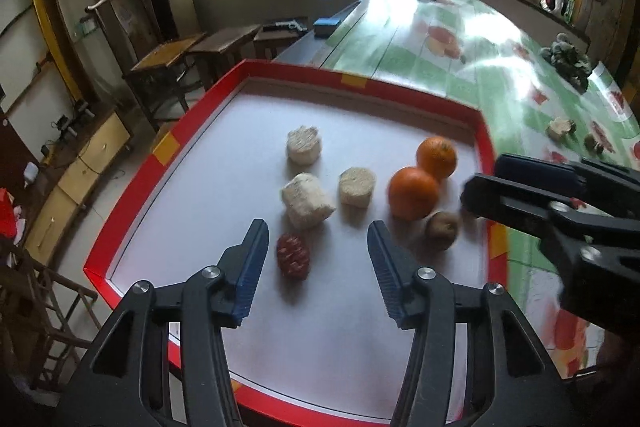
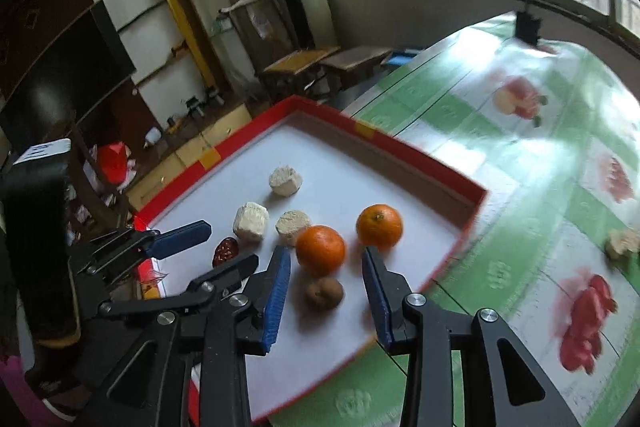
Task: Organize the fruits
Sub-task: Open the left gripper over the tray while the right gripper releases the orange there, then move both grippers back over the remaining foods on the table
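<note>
A white tray with a red rim holds two oranges, a brown kiwi, a dark red date and three pale crumbly blocks. My left gripper hangs open over the tray's near part; the date lies just inside its left finger, untouched. The right gripper is open above the kiwi, which lies loose between its blue pads, with the nearer orange just beyond the tips. In the left wrist view the right gripper comes in from the right.
The tray lies at the corner of a table covered by a green floral cloth. A pale chunk and small dark pieces lie on the cloth to the right. Wooden stools stand beyond the tray's far left edge.
</note>
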Demonstrator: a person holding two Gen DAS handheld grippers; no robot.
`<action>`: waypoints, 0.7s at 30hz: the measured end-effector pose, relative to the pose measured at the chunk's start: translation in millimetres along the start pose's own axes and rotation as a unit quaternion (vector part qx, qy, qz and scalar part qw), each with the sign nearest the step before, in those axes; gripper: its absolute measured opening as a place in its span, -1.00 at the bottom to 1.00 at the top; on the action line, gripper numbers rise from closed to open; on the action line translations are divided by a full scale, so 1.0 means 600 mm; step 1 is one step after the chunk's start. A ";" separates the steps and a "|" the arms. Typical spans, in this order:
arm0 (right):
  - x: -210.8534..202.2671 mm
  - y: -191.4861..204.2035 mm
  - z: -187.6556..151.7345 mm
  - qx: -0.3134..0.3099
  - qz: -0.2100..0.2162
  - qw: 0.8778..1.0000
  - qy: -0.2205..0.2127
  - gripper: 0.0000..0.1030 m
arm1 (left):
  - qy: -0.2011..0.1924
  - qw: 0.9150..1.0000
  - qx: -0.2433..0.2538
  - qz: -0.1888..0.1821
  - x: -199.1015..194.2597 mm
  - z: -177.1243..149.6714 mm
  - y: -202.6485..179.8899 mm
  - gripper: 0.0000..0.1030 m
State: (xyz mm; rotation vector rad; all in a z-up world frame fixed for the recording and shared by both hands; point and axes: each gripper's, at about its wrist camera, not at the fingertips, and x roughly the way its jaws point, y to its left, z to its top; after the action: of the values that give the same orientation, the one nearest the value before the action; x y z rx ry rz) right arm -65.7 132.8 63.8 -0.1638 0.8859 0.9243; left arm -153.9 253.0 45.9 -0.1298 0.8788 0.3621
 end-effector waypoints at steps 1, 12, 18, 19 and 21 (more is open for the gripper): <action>-0.012 -0.002 -0.004 0.002 -0.005 1.000 -0.006 -0.25 | -0.004 1.000 0.002 -0.001 -0.006 0.002 -0.008 0.00; -0.167 -0.108 -0.067 0.070 -0.108 0.989 -0.074 -0.12 | -0.037 0.997 0.035 -0.057 -0.036 0.033 -0.154 0.00; -0.241 -0.196 -0.108 0.129 -0.159 0.974 -0.095 -0.10 | -0.038 0.994 0.056 -0.085 -0.027 0.058 -0.247 0.00; -0.248 -0.206 -0.112 0.134 -0.164 0.973 -0.095 -0.10 | -0.038 0.994 0.060 -0.087 -0.026 0.062 -0.260 0.00; -0.263 -0.232 -0.125 0.150 -0.176 0.968 -0.098 -0.09 | -0.039 0.993 0.067 -0.089 -0.022 0.069 -0.288 0.00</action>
State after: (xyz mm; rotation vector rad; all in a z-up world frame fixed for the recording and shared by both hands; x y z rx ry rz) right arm -51.1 -87.3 97.3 0.0315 0.7708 0.4590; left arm -68.8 99.1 76.0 -0.0680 0.8048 0.1398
